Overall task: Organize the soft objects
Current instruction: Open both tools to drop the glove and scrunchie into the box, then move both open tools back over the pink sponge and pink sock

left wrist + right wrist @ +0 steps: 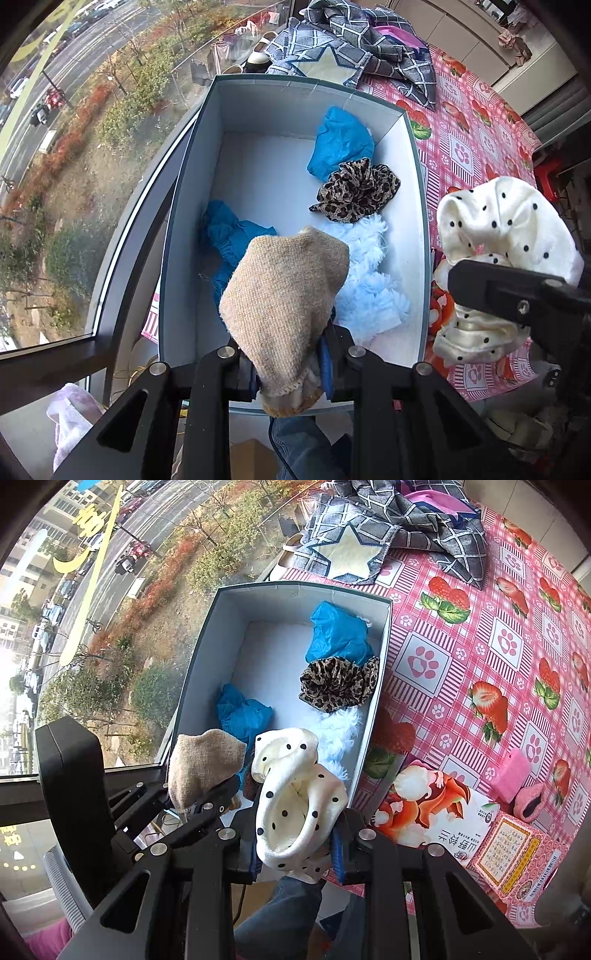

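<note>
My left gripper [291, 373] is shut on a beige knitted sock [284, 295] and holds it over the near end of an open white-lined box [417, 177]. My right gripper [297, 853] is shut on a white polka-dot scrunchie [299, 794], held just right of the box's near corner; the scrunchie also shows in the left wrist view [506, 236]. The sock shows in the right wrist view [203, 764]. Inside the box [199, 657] lie two blue cloths [341, 142] [229, 236], a leopard-print scrunchie [358, 192] and a pale blue fluffy piece [369, 273].
The box stands on a pink strawberry-print tablecloth [480, 646] beside a window. A grey checked cloth with a star [369, 535] lies beyond the box. A printed carton [443, 819], a pink box [513, 860] and pink sponge items [517, 775] lie at the right.
</note>
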